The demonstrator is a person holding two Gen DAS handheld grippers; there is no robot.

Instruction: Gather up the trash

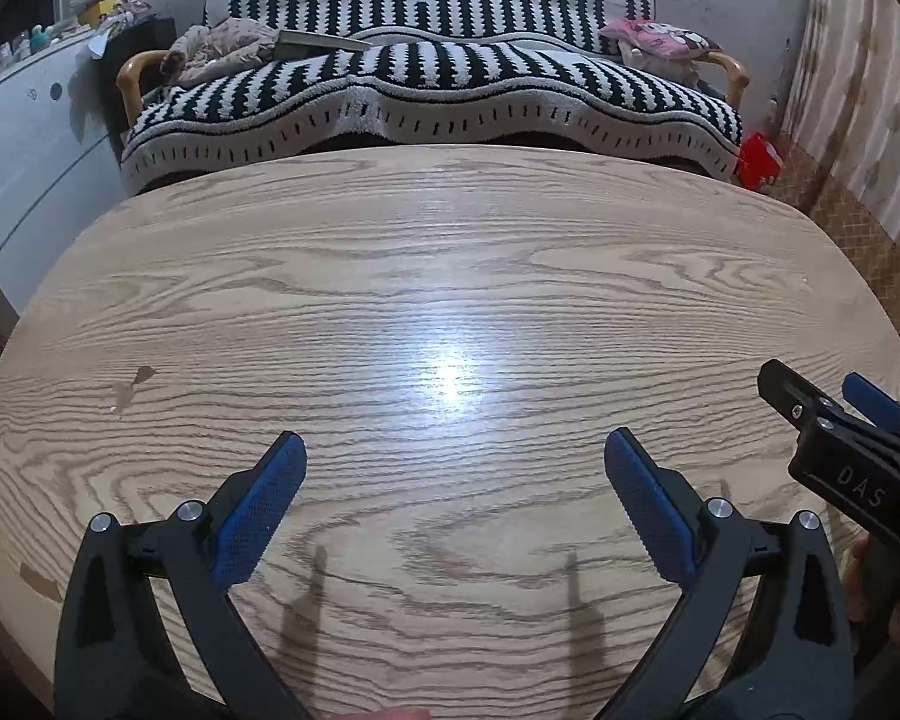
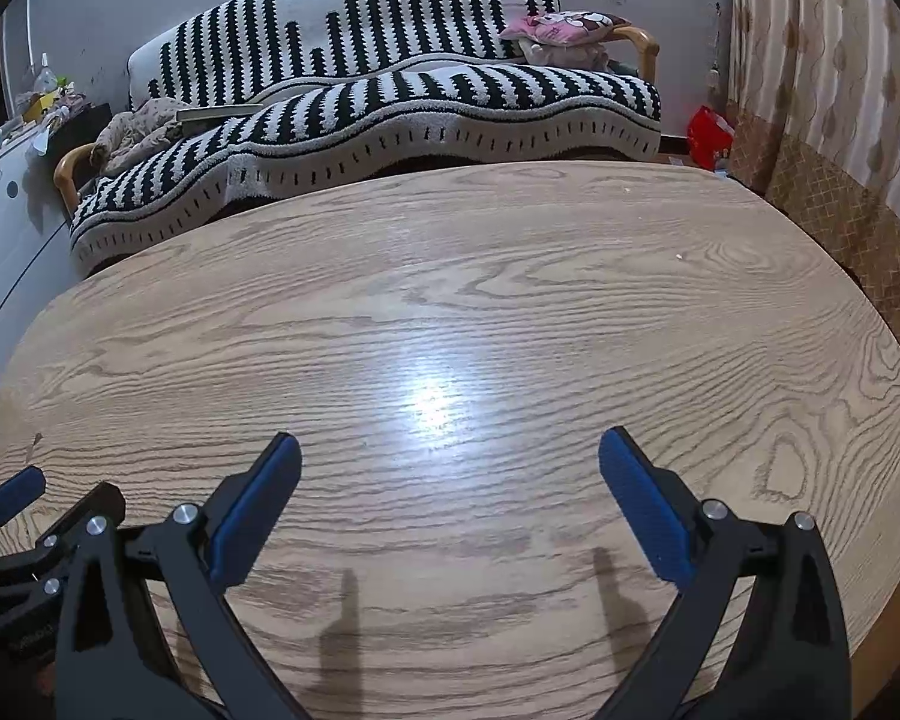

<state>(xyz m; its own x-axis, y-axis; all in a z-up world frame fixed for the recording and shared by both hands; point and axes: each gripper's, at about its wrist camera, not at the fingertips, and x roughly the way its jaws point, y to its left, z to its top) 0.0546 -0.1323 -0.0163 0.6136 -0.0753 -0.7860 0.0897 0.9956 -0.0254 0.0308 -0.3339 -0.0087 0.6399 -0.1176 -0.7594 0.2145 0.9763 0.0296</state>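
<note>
A big wooden table (image 1: 390,276) fills both views. Behind it sits a striped sofa (image 1: 426,78) (black and white), with a pink pillow (image 1: 660,39) on it. I cannot see any trash on the table. The left gripper (image 1: 455,468) and right gripper (image 2: 450,468) hang over the wood, fingers spread wide, holding nothing.
</note>
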